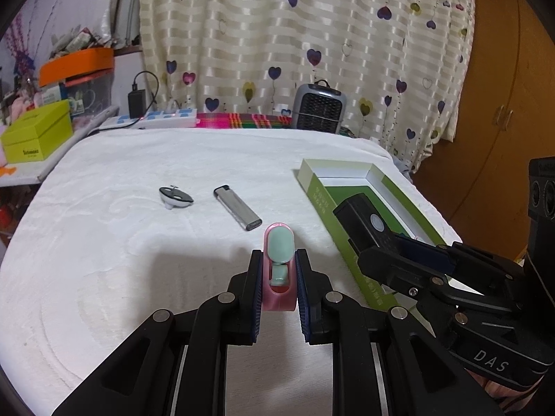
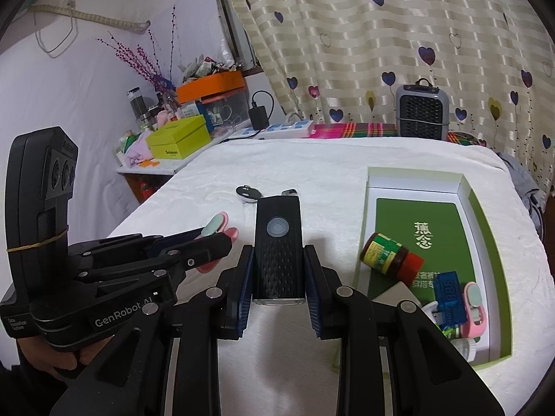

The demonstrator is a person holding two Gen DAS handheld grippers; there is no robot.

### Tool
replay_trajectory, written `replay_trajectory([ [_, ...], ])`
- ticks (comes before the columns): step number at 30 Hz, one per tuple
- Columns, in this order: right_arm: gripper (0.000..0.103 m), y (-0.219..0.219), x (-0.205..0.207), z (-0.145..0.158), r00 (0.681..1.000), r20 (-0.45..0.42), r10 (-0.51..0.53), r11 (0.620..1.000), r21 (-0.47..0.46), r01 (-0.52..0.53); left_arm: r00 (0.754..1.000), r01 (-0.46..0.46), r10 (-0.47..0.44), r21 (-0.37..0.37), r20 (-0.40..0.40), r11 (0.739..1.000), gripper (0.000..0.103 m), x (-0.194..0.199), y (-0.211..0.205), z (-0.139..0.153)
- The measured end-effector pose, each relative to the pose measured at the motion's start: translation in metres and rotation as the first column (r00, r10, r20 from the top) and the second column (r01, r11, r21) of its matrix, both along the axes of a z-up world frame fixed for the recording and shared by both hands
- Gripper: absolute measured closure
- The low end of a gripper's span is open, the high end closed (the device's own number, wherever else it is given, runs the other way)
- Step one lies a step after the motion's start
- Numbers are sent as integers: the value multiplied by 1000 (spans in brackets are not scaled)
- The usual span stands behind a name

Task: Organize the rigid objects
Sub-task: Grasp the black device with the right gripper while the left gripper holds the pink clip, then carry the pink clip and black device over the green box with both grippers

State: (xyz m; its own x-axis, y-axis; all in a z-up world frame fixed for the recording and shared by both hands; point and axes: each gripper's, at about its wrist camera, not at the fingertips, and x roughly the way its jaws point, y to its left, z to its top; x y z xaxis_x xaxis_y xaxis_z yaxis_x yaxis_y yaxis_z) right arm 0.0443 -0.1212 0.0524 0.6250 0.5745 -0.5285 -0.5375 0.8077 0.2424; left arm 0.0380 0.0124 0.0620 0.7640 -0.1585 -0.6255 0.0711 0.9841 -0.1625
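My left gripper [image 1: 277, 260] is shut on a pink and mint clip [image 1: 278, 256] and holds it above the white cloth. My right gripper [image 2: 277, 253] is shut on a black light with a round button [image 2: 277, 242]; in the left wrist view this light [image 1: 367, 225] hangs over the near edge of the green open box [image 1: 312, 176]. The box [image 2: 485, 215] holds a small jar with a red lid [image 2: 390, 258], a blue gadget [image 2: 449, 298], another pink clip [image 2: 475, 305] and other small items. A silver lighter [image 1: 237, 208] and a black and white key fob [image 1: 175, 197] lie on the cloth.
A grey fan heater [image 1: 318, 107] stands at the back of the table, with a power strip [image 1: 163, 119] to its left. A lime box [image 1: 36, 137] sits on a side shelf at the left. A wooden cabinet [image 1: 503, 104] is at the right.
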Motion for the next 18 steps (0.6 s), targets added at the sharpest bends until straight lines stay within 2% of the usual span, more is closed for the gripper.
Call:
replay_trajectory([
  [18,75,-29,6,-3,999,-4,-41,999,30,41,997,71,-71,18,3,997,86,17,-40,-1],
])
